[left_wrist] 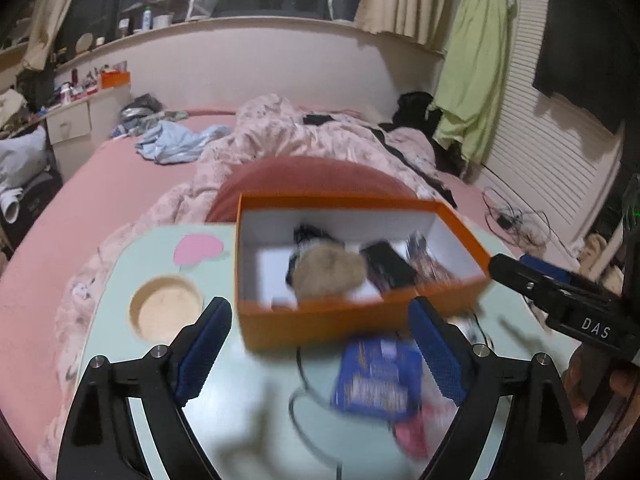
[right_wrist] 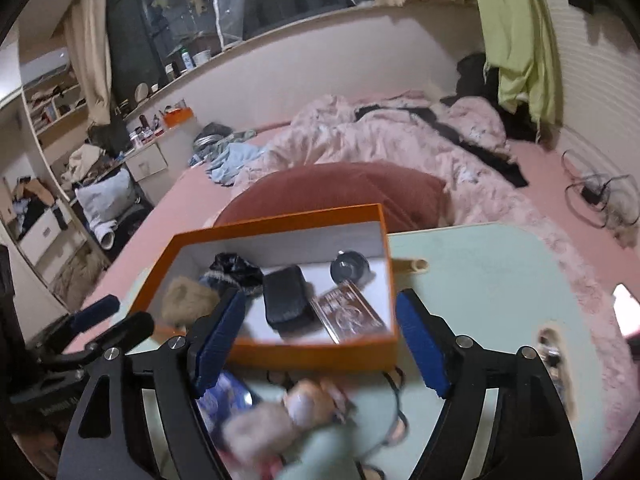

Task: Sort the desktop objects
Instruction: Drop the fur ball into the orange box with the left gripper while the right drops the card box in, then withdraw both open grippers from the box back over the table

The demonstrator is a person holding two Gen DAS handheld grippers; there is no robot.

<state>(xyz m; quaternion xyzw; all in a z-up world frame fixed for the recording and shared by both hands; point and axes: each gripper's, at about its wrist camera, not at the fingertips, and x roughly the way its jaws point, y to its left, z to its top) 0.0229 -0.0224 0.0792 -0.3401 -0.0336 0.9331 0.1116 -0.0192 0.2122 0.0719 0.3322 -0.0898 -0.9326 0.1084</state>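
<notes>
An orange box (left_wrist: 352,320) with a white inside stands on the pale green table (left_wrist: 240,400). It holds a brown furry piece (right_wrist: 184,300), a dark knitted item (right_wrist: 236,272), a black case (right_wrist: 286,296), a shiny packet (right_wrist: 348,314) and a dark round lens (right_wrist: 350,266). My left gripper (left_wrist: 320,348) is open in front of the box, with a blurred blue packet (left_wrist: 376,384) lying loose between its fingers. My right gripper (right_wrist: 320,344) is open too. Below it lies a blurred plush toy (right_wrist: 304,404), which its pads do not touch.
A round wooden cup hole (left_wrist: 166,308) and a pink heart shape (left_wrist: 198,248) mark the table's left side. A black cable (left_wrist: 300,408) loops over the table. Behind the table lie a red cushion (right_wrist: 340,188) and a bed with a rumpled pink quilt (right_wrist: 400,136).
</notes>
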